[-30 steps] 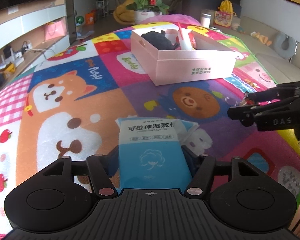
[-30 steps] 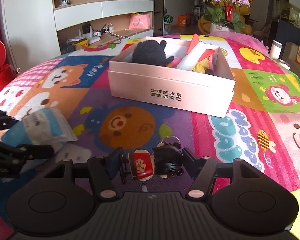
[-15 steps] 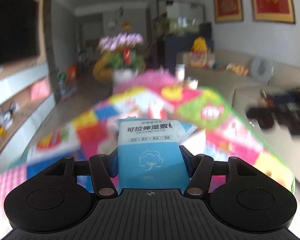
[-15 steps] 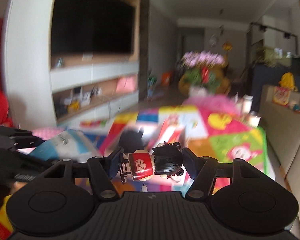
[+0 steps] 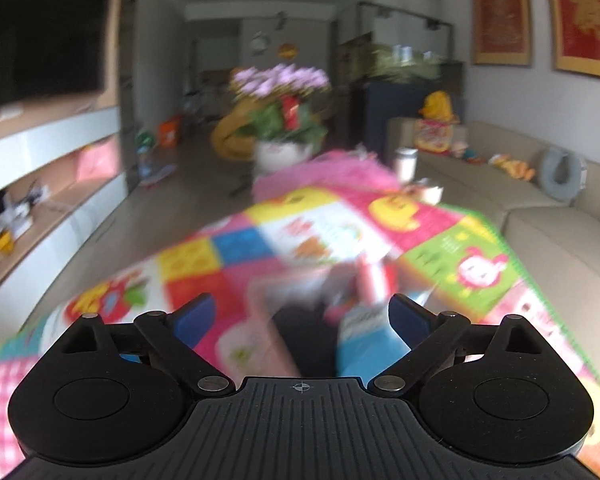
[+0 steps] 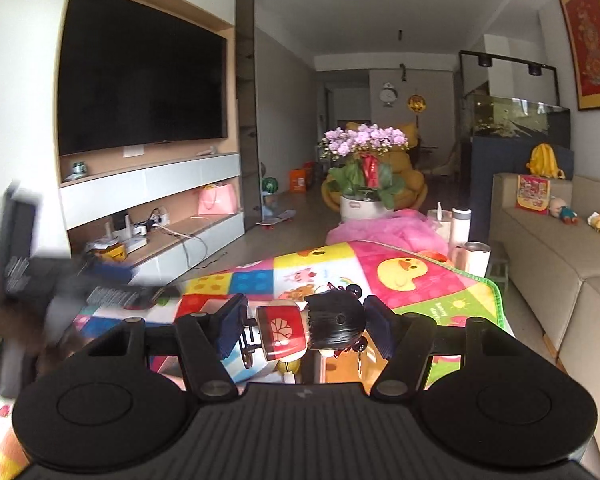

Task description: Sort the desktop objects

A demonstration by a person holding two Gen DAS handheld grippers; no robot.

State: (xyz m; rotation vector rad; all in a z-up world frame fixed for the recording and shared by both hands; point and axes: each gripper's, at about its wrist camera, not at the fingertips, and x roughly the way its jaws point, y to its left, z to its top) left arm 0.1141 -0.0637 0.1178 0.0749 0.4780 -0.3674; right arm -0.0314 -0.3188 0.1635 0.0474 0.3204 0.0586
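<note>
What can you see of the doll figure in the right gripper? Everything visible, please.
The doll figure is a small toy lying sideways between the right gripper pads, clamped at both ends. Its glossy black-haired head points to the picture's right, against the right pad; a red and white body with a white branching motif points left. It looks like hard plastic. Small black hair buns stick out above and below the head, and a metal ring shows behind it, at the body end. It hangs above the colourful play mat, touching only the pads.

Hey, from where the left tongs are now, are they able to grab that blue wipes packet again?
Probably yes. The left tongs stand wide open, the blue wipes packet is just below and ahead between the fingers, and nothing covers it. The picture is blurred, though.
</note>
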